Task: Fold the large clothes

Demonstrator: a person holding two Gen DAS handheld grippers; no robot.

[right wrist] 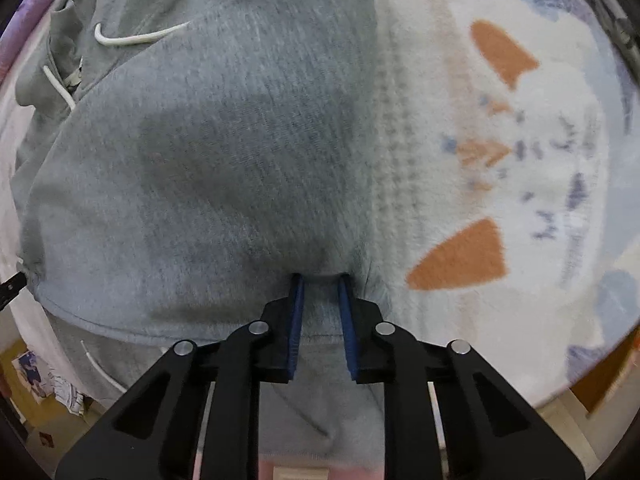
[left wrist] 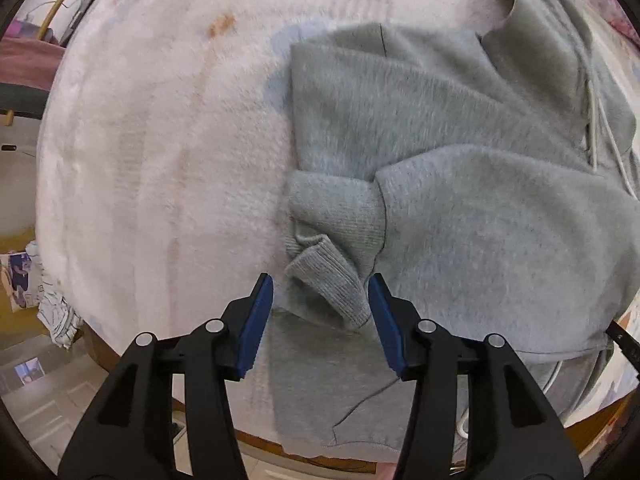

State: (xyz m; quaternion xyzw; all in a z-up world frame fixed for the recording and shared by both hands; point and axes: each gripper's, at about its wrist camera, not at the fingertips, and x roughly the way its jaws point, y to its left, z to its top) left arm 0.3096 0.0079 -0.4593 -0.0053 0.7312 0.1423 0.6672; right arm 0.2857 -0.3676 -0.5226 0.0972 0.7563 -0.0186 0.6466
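grey hoodie (left wrist: 460, 128), one; two white drawcords (right wrist: 132, 38); fleece blanket (left wrist: 160, 140), one.

1. In the left wrist view, we see open white fleece blanket (left wrist: 160, 152) from 9 to 12 o'clock: free passage.
2. The grey hoodie (left wrist: 460, 184) fills 12 to 5 o'clock; its bunched cuff (left wrist: 332, 280) rises between the left gripper's (left wrist: 321, 284) fingers.
3. In the right wrist view, bare patterned blanket (right wrist: 500, 152) at 1 to 4 o'clock is free.
4. The drawcords (right wrist: 132, 38) lie at 10 to 11 o'clock, a snag.
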